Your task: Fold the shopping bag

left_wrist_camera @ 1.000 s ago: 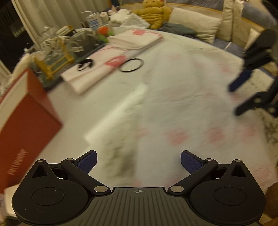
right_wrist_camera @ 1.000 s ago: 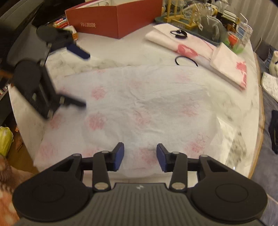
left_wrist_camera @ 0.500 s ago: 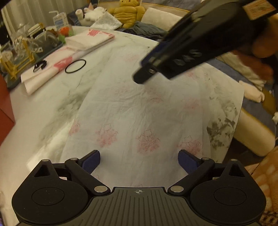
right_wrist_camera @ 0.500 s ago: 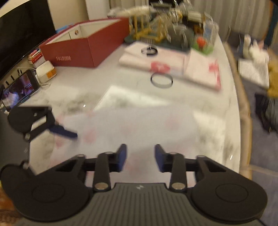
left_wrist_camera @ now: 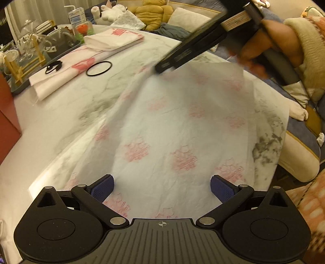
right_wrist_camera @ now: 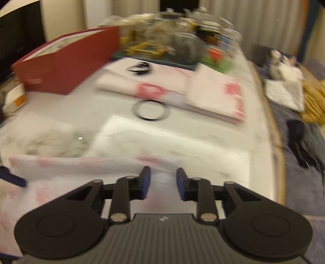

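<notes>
A white shopping bag (left_wrist_camera: 172, 121) with pink prints lies spread on the marble table (left_wrist_camera: 50, 121). My left gripper (left_wrist_camera: 162, 188) hovers open over the bag's near edge, its blue pads wide apart with only flat bag beneath them. My right gripper (left_wrist_camera: 160, 68) reaches down to the bag's far edge, which looks lifted and rumpled there. In the right wrist view, the right gripper (right_wrist_camera: 163, 182) shows a narrow gap between its pads. Its jaws are opening. Blurred bag material (right_wrist_camera: 61, 172) lies between and under the fingers, and no pad visibly presses on it.
A red box (left_wrist_camera: 8, 109) stands at the table's left. A black ring (left_wrist_camera: 99, 68), folded bags (left_wrist_camera: 113, 39) and a tray of glassware (left_wrist_camera: 30, 54) fill the far side. A sofa with cushions (left_wrist_camera: 189, 18) lies beyond. A person's hand and sleeve (left_wrist_camera: 274, 40) are at the upper right.
The right gripper swung across to the bag's far edge and its jaws came closer together. The bag's far edge has risen. The left gripper's view shifted over the bag's near edge, jaws still wide.
</notes>
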`<state>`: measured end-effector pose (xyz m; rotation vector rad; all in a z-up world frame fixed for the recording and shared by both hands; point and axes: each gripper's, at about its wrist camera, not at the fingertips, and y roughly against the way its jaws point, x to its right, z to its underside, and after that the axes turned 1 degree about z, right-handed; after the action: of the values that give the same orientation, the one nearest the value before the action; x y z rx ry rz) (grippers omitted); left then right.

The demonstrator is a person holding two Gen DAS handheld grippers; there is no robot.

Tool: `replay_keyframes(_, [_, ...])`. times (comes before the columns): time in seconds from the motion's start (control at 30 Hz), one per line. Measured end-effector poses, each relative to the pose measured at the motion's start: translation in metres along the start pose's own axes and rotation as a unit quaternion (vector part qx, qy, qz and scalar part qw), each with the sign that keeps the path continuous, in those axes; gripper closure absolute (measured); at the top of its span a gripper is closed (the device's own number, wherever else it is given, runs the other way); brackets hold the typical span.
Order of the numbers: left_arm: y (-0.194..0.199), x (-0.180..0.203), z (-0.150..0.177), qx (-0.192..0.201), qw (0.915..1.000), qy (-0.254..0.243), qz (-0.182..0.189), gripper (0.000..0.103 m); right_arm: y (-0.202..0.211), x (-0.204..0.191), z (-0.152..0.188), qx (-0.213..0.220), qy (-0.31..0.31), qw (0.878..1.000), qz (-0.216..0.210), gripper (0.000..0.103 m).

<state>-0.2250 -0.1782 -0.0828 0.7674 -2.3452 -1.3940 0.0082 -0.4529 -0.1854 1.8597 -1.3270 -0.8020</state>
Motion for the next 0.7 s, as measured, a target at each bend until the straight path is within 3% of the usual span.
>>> replay_keyframes(0.07, [-0.002,-0.003,-0.002,0.000,0.9999,-0.009,0.004,0.001,0.020,-0.001,0.004,0.025,0.000,1.000,-0.012,0.088])
replay_keyframes(0.13, [-0.003,-0.004,-0.005,-0.005,0.9997,-0.024,0.007,0.001,0.041,-0.022,0.012,0.051,0.036,0.997,-0.050,0.088])
replay_keyframes(0.23, [0.004,-0.005,-0.011,-0.010,0.9994,-0.031,-0.006,0.001,0.046,-0.058,0.027,0.034,0.102,0.992,-0.068,0.086])
replay_keyframes(0.37, [0.034,-0.025,-0.007,0.029,0.9992,0.027,-0.004,0.001,0.058,-0.058,0.048,0.037,0.058,0.994,-0.085,0.086])
replay_keyframes(0.43, [0.038,-0.041,0.000,0.026,0.9974,0.058,-0.033,0.001,0.070,-0.049,0.054,0.042,0.029,0.995,-0.087,0.085])
replay_keyframes(0.57, [0.014,-0.058,0.012,-0.032,0.9916,0.061,-0.110,0.000,0.068,-0.053,0.069,0.000,0.033,0.995,-0.098,0.083])
replay_keyframes(0.63, [0.010,-0.062,0.014,-0.031,0.9903,0.076,-0.113,0.000,0.062,-0.069,0.070,-0.026,0.064,0.990,-0.120,0.083])
replay_keyframes(0.7, [0.007,-0.066,0.013,-0.025,0.9885,0.093,-0.116,0.000,0.063,-0.095,0.071,-0.023,0.113,0.984,-0.139,0.064])
